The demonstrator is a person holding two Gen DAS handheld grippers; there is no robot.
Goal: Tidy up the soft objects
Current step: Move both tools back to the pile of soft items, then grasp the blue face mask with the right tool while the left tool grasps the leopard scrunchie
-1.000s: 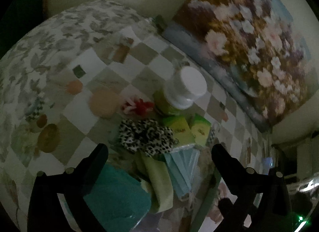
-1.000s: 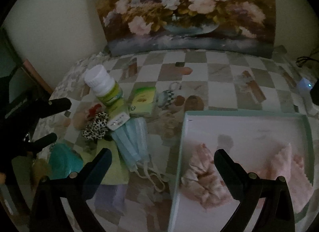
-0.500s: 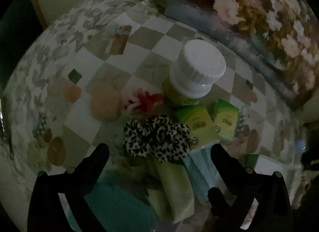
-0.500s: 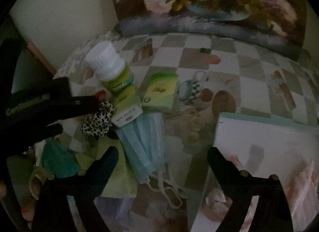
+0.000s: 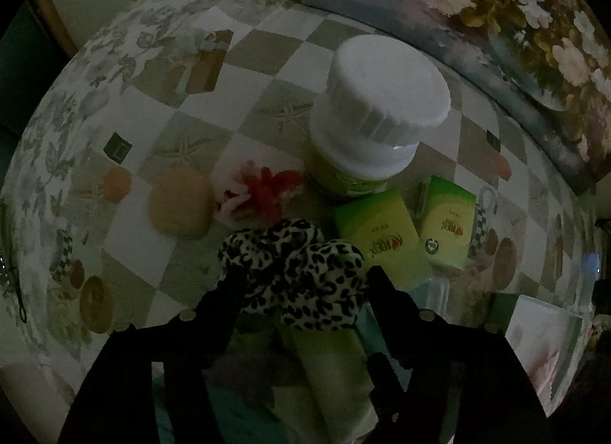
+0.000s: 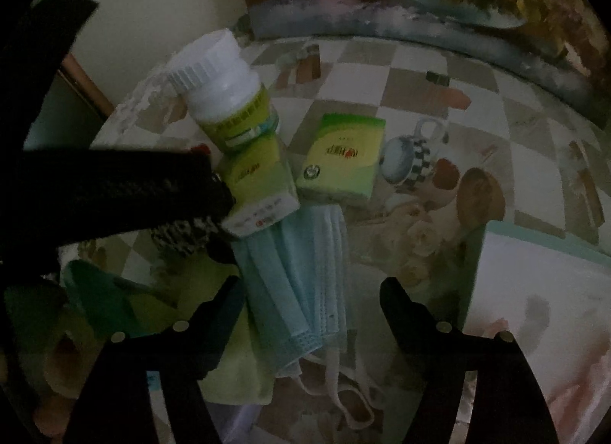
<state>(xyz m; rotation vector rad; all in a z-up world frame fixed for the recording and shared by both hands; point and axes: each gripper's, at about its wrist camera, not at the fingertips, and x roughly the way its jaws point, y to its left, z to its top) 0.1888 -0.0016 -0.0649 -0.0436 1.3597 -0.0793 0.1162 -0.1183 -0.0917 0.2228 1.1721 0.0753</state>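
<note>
Left gripper: lower centre of its view, fingers set either side of the leopard-print scrunchie, apparently closing to lift it; grip not confirmable.
White-capped bottle: upper centre, label illegible.
Green boxes: red lettering, unreadable.
Right gripper: spread wide above the blue face masks, empty.
Tray: right edge, presumably the destination.

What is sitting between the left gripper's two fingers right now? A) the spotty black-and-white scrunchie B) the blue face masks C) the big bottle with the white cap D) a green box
A: in the left wrist view the spotty scrunchie sits between the left gripper fingers, while the bottle stands farther back on the table.
</note>
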